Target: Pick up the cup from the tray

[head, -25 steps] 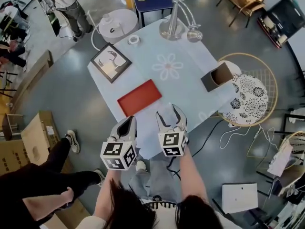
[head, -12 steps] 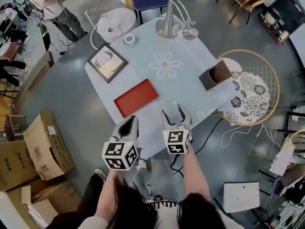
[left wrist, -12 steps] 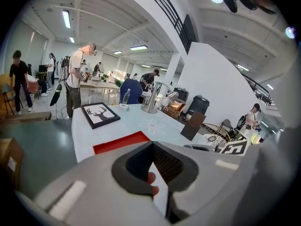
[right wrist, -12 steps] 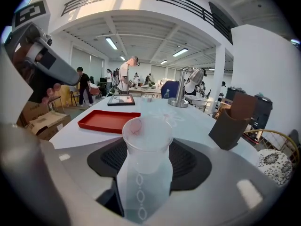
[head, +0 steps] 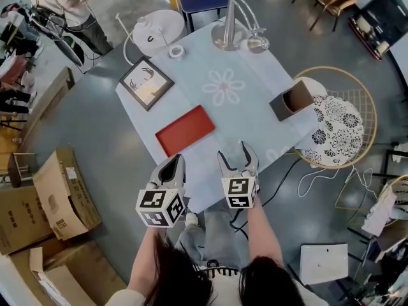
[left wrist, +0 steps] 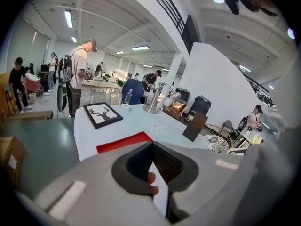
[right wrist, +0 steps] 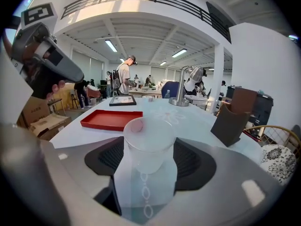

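my right gripper is in the lower middle of the head view, at the near edge of the table. its jaws have just been opening and now stand spread. between them is the cup, a clear plastic one, upright with its mouth up. in the right gripper view it fills the middle of the frame, and its rim runs close to the dark ribbed pad on each side. i see no pad pressing into it. the pale cloth shows under its base, but i cannot tell whether the base rests on the cloth.

the cup is off the red tray. in the head view the tray lies up and to the left of my right jaws, well apart from them. in the right gripper view it sits behind the cup, left of centre.

my left gripper is just to the left, also at the table's near edge. its jaws are pressed together at the tips with nothing between them. in the left gripper view only a thin wedge of cloth shows behind the tips, with a fingertip at the pad's edge.

farther up the table are a framed deer picture at upper left and a brown box at the right edge. a metal lamp and a tape roll stand at the top. a wicker chair stands to the right of the table.
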The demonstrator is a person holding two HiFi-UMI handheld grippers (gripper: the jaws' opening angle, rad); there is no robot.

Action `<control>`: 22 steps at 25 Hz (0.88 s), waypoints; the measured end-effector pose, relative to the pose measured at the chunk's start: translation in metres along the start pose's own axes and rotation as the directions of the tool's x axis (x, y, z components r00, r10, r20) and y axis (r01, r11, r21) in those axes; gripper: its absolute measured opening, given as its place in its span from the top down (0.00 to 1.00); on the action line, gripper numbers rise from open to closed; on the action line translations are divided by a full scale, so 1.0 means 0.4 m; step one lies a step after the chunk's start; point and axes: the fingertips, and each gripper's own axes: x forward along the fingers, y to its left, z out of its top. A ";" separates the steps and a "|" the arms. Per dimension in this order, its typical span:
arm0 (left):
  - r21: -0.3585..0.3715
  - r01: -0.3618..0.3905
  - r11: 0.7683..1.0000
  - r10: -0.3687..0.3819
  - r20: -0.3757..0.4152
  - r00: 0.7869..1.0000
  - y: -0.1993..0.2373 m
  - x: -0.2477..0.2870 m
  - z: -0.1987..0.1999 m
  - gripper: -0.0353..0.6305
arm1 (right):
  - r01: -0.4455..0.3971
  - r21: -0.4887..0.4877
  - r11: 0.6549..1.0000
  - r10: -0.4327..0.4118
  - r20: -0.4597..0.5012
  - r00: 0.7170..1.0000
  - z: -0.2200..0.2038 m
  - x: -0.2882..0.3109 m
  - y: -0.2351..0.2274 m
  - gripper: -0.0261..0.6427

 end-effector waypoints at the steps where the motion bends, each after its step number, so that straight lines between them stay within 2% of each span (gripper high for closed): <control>1: 0.000 0.003 1.000 -0.003 -0.001 1.000 -0.004 0.000 0.003 0.95 | 0.000 0.007 1.000 0.000 0.008 1.000 0.001 -0.003 -0.001 0.41; 3: 0.003 0.012 1.000 -0.012 -0.002 1.000 -0.010 0.001 0.007 0.95 | 0.001 0.027 1.000 -0.002 0.022 1.000 0.007 -0.009 -0.003 0.38; 7: 0.012 0.022 1.000 -0.022 0.000 1.000 -0.009 -0.007 0.011 0.95 | 0.027 0.056 0.998 -0.030 0.061 0.998 0.040 -0.033 -0.011 0.37; 12: -0.015 0.046 0.999 -0.046 0.006 0.999 -0.011 -0.033 0.017 0.95 | 0.036 0.124 0.992 -0.049 0.099 0.994 0.064 -0.073 -0.004 0.35; 18: -0.015 0.064 0.998 -0.064 0.036 0.997 -0.018 -0.093 0.038 0.95 | 0.113 0.101 0.988 -0.126 0.134 0.983 0.118 -0.139 0.005 0.35; 22: -0.016 0.077 0.997 -0.076 0.073 0.994 -0.031 -0.137 0.065 0.95 | 0.123 0.118 0.985 -0.142 0.173 0.975 0.168 -0.189 0.005 0.36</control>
